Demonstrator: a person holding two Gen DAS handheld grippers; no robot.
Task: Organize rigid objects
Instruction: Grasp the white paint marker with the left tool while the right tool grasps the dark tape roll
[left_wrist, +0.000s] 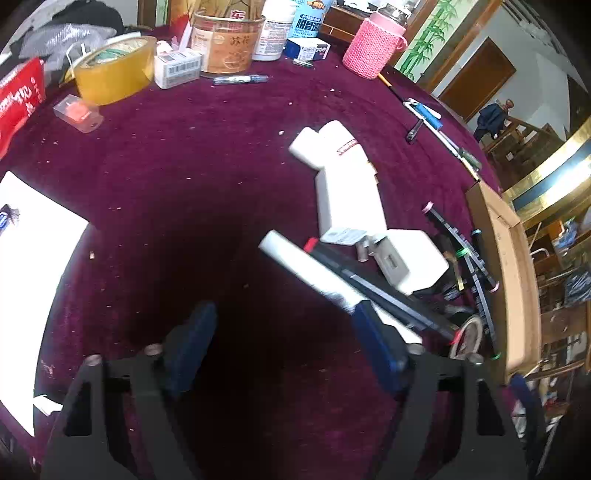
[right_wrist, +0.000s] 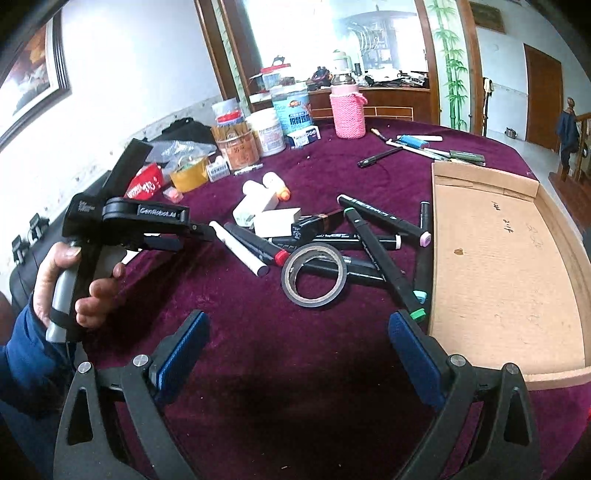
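- Markers (right_wrist: 376, 236) and small white boxes (right_wrist: 277, 221) sit in one messy heap mid-table on the maroon cloth (right_wrist: 258, 332), with the cardboard tray (right_wrist: 509, 266) just off to the heap's 3 o'clock, nothing in it yet.
- Left gripper (left_wrist: 284, 332) hovers low with its jaws spread wide, holding nothing. A white marker (left_wrist: 306, 269) pokes out of the heap toward its right finger at about 1 o'clock.
- Right gripper (right_wrist: 297, 334) is wide open too, nothing in it, hanging back at the heap's 6 o'clock.
- My worry: those pens are crossed over each other, so pulling one could drag or roll its neighbours, maybe off the table.
- The black tape roll (right_wrist: 314, 275) lies on top of a couple of pens; lift a pen under it and it probably slides away.
- Round, slick barrels could squirt out of the pads if pinched off-centre.
- Both grippers diving into the same pile could bump.
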